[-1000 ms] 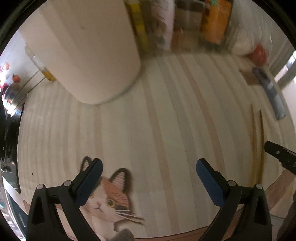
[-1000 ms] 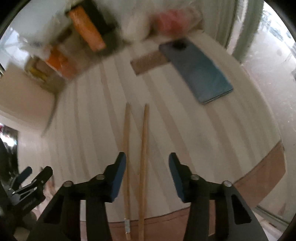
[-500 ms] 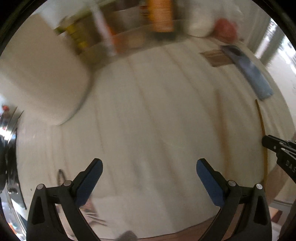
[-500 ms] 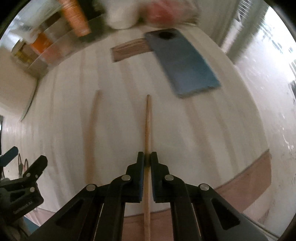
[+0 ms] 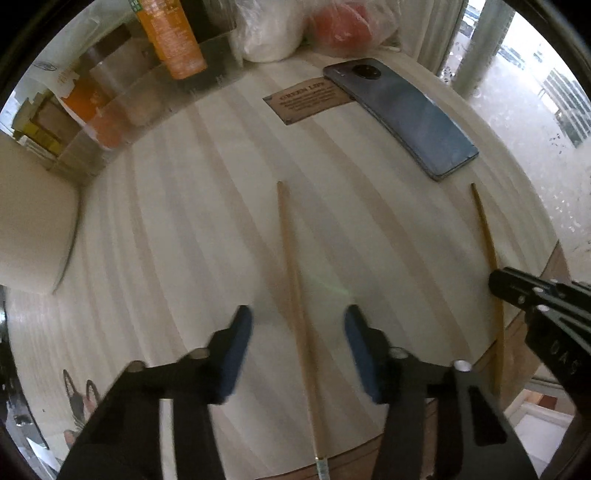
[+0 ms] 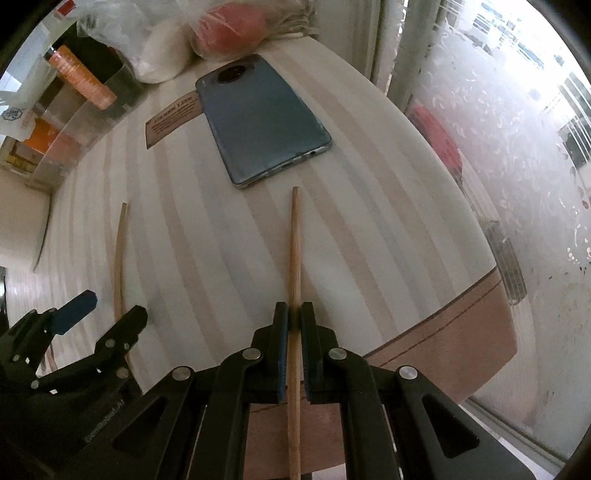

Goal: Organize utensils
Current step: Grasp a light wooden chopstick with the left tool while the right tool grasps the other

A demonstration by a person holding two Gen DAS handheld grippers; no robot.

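Two wooden chopsticks lie on the pale striped table. My right gripper [image 6: 294, 317] is shut on one chopstick [image 6: 294, 251], which runs forward between its pads; this chopstick also shows at the right of the left wrist view [image 5: 487, 243]. The other chopstick [image 5: 295, 280] lies flat between the open fingers of my left gripper [image 5: 297, 325], which straddles it without touching. It shows at the left of the right wrist view [image 6: 119, 254], beside the left gripper [image 6: 99, 314].
A blue phone [image 5: 402, 110] lies at the far right on a brown card [image 5: 306, 101]. A clear organizer with orange bottles [image 5: 173, 37] and bagged items [image 5: 343, 22] stand at the back. A large cream container [image 5: 33, 229] stands left. The table's front edge [image 6: 436, 332] is close.
My left gripper swung right from the cat mat to straddle one chopstick and narrowed its opening. My right gripper shut on the other chopstick and carried it to the right.
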